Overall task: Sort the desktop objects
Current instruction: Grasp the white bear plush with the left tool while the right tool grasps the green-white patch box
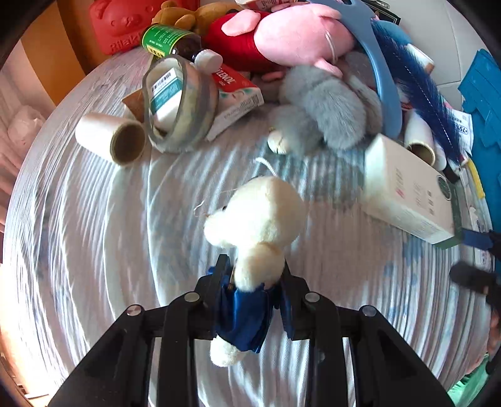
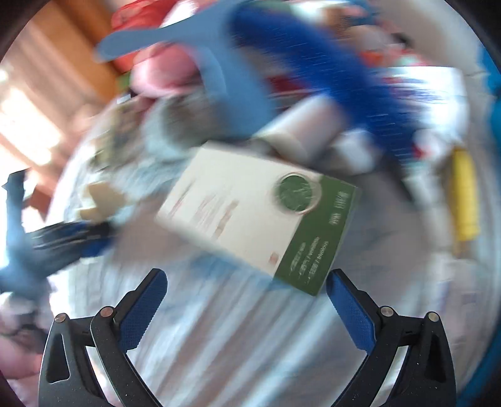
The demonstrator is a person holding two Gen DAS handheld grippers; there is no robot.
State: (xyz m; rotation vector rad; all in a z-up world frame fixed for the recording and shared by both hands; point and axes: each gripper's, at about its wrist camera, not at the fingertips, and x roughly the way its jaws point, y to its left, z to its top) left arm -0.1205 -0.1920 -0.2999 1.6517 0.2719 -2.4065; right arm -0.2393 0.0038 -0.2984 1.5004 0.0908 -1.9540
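L gripper (image 1: 254,275) clamped on white plush bear (image 1: 260,216); R gripper (image 2: 247,300) wide.

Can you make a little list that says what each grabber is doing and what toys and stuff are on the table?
left gripper: shut on white teddy
right gripper: open, empty, near white-and-green box
toys in pile: pink plush, grey plush, brown bear
other things: tape roll, cardboard tube, brown bottle, blue hanger
surface: striped cloth
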